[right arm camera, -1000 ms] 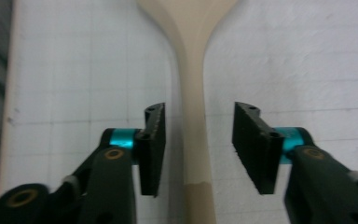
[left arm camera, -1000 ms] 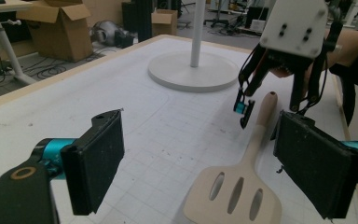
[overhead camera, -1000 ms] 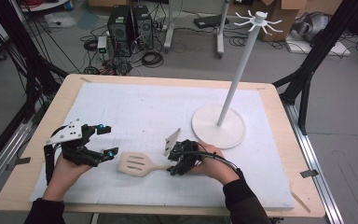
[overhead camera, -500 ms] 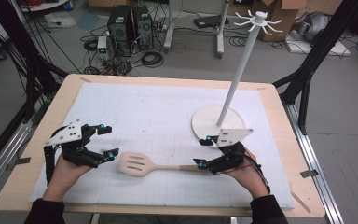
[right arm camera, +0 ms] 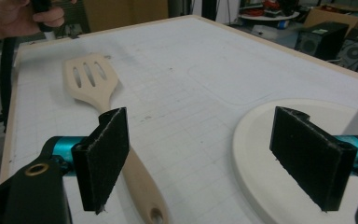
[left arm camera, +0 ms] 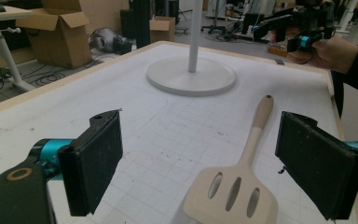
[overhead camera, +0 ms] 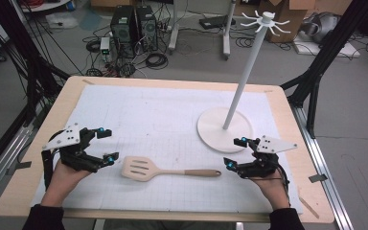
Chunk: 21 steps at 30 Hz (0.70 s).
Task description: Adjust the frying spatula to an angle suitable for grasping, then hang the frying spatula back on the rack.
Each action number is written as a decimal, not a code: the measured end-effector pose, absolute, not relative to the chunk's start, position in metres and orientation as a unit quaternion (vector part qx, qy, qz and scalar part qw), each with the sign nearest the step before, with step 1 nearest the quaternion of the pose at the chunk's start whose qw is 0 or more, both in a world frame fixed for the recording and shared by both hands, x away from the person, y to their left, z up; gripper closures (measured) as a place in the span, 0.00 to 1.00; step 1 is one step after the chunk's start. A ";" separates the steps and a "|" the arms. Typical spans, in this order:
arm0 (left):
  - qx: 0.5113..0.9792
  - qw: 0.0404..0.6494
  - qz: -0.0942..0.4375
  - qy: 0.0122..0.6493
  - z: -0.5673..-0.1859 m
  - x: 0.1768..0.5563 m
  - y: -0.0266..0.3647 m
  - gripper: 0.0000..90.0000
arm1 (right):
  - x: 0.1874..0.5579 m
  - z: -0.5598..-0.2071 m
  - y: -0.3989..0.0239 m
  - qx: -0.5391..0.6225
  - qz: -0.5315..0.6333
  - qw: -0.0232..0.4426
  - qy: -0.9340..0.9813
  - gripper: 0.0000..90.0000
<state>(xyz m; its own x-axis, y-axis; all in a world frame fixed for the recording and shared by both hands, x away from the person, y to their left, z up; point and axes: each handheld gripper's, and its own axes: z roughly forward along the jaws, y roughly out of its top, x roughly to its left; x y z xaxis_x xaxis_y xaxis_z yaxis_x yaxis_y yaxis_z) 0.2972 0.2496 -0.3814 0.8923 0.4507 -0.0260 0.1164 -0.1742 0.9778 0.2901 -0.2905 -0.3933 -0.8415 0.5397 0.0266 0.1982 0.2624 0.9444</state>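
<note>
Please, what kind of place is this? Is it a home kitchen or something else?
Most likely a lab or workshop, not a kitchen: computer towers and loose cables sit on the floor, cardboard boxes stand nearby, and the table carries a gridded mat.

A pale wooden slotted spatula (overhead camera: 165, 169) is laid flat on the gridded white mat (overhead camera: 163, 115) near the table's front edge. Its three-slot blade is turned left, and its handle, pierced by a hanging hole, is stretched right.
</note>
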 end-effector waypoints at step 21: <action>0.776 0.603 0.116 0.144 -0.362 0.294 0.213 0.16 | 0.292 -0.395 -0.307 0.259 0.567 0.151 0.767 0.15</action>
